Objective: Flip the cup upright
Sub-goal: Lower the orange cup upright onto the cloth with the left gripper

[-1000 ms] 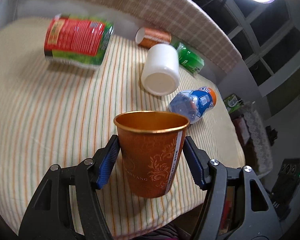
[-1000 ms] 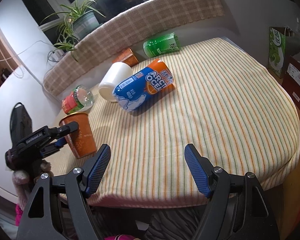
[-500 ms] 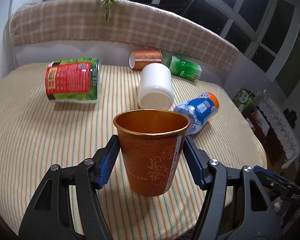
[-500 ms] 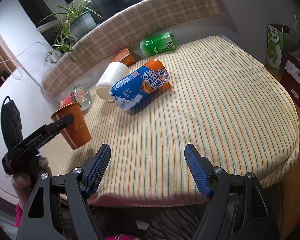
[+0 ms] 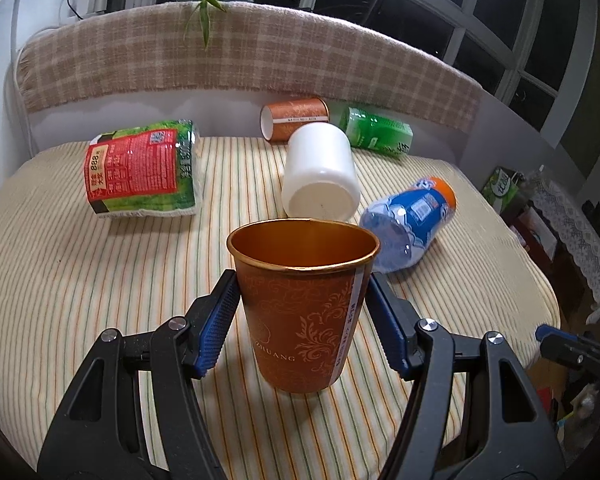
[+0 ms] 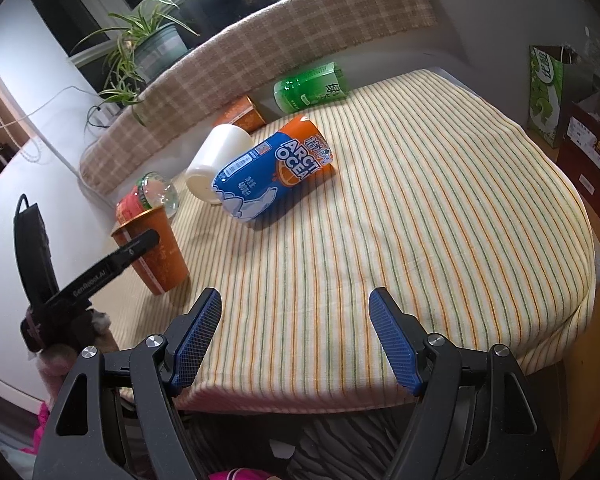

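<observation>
An orange paper cup with a gold rim stands mouth up between the blue pads of my left gripper, which is shut on it; its base is at the striped tablecloth. In the right wrist view the same cup is at the left, slightly tilted, with a left finger across it. My right gripper is open and empty over the table's front edge.
A white cup, a second orange cup, a green bottle, a blue-orange bottle and a red-green pack lie on their sides behind. The table edge drops off at right; boxes stand beyond it.
My left gripper has levelled out with the cup, which went from tilted to nearly upright and lower toward the cloth. The right gripper has stayed in place.
</observation>
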A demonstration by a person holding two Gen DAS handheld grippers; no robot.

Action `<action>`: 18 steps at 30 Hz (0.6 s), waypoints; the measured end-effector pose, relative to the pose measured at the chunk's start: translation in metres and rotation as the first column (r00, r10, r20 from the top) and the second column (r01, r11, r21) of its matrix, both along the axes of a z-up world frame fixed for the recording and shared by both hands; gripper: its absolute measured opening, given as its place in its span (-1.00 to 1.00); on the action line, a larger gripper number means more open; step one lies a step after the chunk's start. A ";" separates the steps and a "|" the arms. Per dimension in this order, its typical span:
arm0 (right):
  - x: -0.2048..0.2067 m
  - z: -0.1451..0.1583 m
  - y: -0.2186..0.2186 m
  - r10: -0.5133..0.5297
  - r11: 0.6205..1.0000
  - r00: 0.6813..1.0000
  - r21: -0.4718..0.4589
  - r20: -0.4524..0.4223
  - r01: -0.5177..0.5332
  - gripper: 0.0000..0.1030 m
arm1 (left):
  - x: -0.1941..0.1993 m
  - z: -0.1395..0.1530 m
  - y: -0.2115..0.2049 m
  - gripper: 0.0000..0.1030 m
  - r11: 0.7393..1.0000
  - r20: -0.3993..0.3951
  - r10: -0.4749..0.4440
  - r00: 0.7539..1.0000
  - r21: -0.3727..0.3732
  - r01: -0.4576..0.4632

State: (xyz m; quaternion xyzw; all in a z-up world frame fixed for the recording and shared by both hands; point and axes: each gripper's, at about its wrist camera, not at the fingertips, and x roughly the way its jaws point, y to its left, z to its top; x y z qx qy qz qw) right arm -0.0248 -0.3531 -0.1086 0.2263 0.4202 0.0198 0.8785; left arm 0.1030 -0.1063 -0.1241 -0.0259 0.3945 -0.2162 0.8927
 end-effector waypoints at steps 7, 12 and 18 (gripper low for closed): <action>0.002 0.002 0.005 0.010 1.000 1.000 -0.002 0.001 -0.010 0.48 | -0.006 -0.002 0.002 0.29 1.000 -0.010 -0.018 1.000 -0.006 0.018; 0.003 0.003 0.006 0.012 1.000 1.000 -0.005 0.001 -0.012 0.48 | -0.012 -0.003 0.005 0.29 0.999 -0.027 -0.036 0.999 -0.025 0.035; 0.004 0.003 0.010 0.019 1.000 1.000 -0.006 0.001 -0.019 0.48 | -0.019 -0.007 0.004 0.31 0.998 -0.058 -0.058 0.997 -0.034 0.056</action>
